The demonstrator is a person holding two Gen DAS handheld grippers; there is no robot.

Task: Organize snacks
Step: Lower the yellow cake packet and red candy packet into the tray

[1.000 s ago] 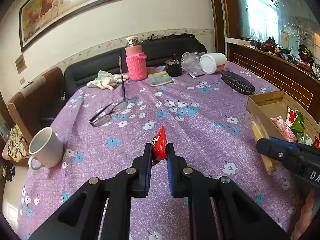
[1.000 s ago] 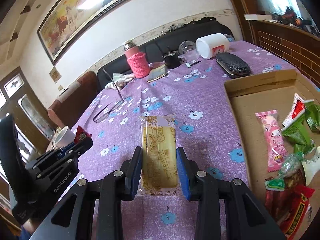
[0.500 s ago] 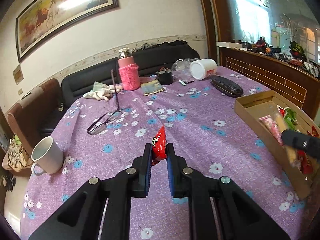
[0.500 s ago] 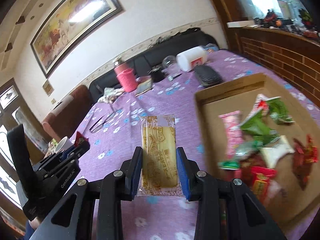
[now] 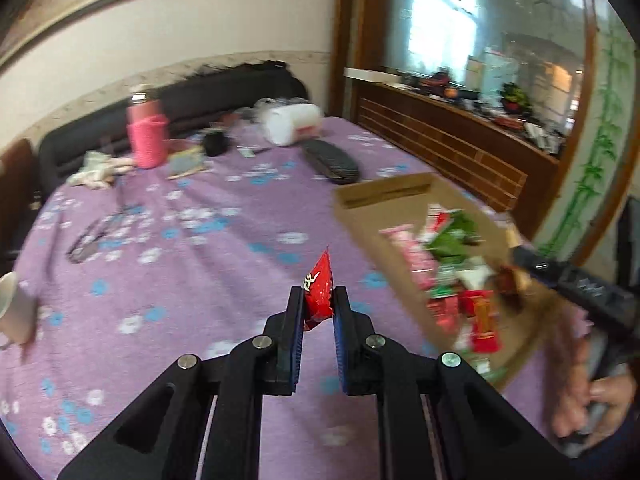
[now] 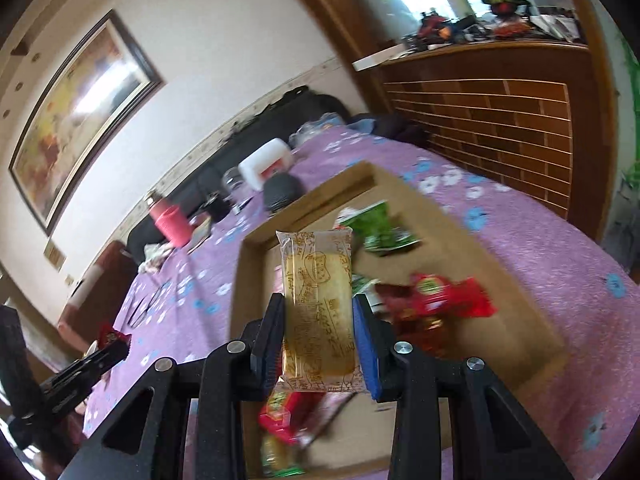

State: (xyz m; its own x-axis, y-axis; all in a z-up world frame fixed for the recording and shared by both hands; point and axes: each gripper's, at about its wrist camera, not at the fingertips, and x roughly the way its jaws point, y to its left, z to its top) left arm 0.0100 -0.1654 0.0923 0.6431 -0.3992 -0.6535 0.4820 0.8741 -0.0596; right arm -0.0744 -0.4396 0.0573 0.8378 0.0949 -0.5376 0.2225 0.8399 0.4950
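mug point(image 5: 12, 312) cut off, glasses point(image 5: 92, 236) blurred

Two grippers are up, the left gripper point(image 5: 317, 308) and the right gripper point(image 6: 318, 334), each with one snack packet. One cardboard box point(image 5: 384, 192) sits on the table, plus one pink bottle point(image 5: 146, 136), one white mug point(image 5: 12, 312), one white jar point(image 5: 294, 123) and one dark case point(image 5: 330, 160).

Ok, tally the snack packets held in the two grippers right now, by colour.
Red packet, in left gripper: 1
Yellow cake packet, in right gripper: 1
Total: 2
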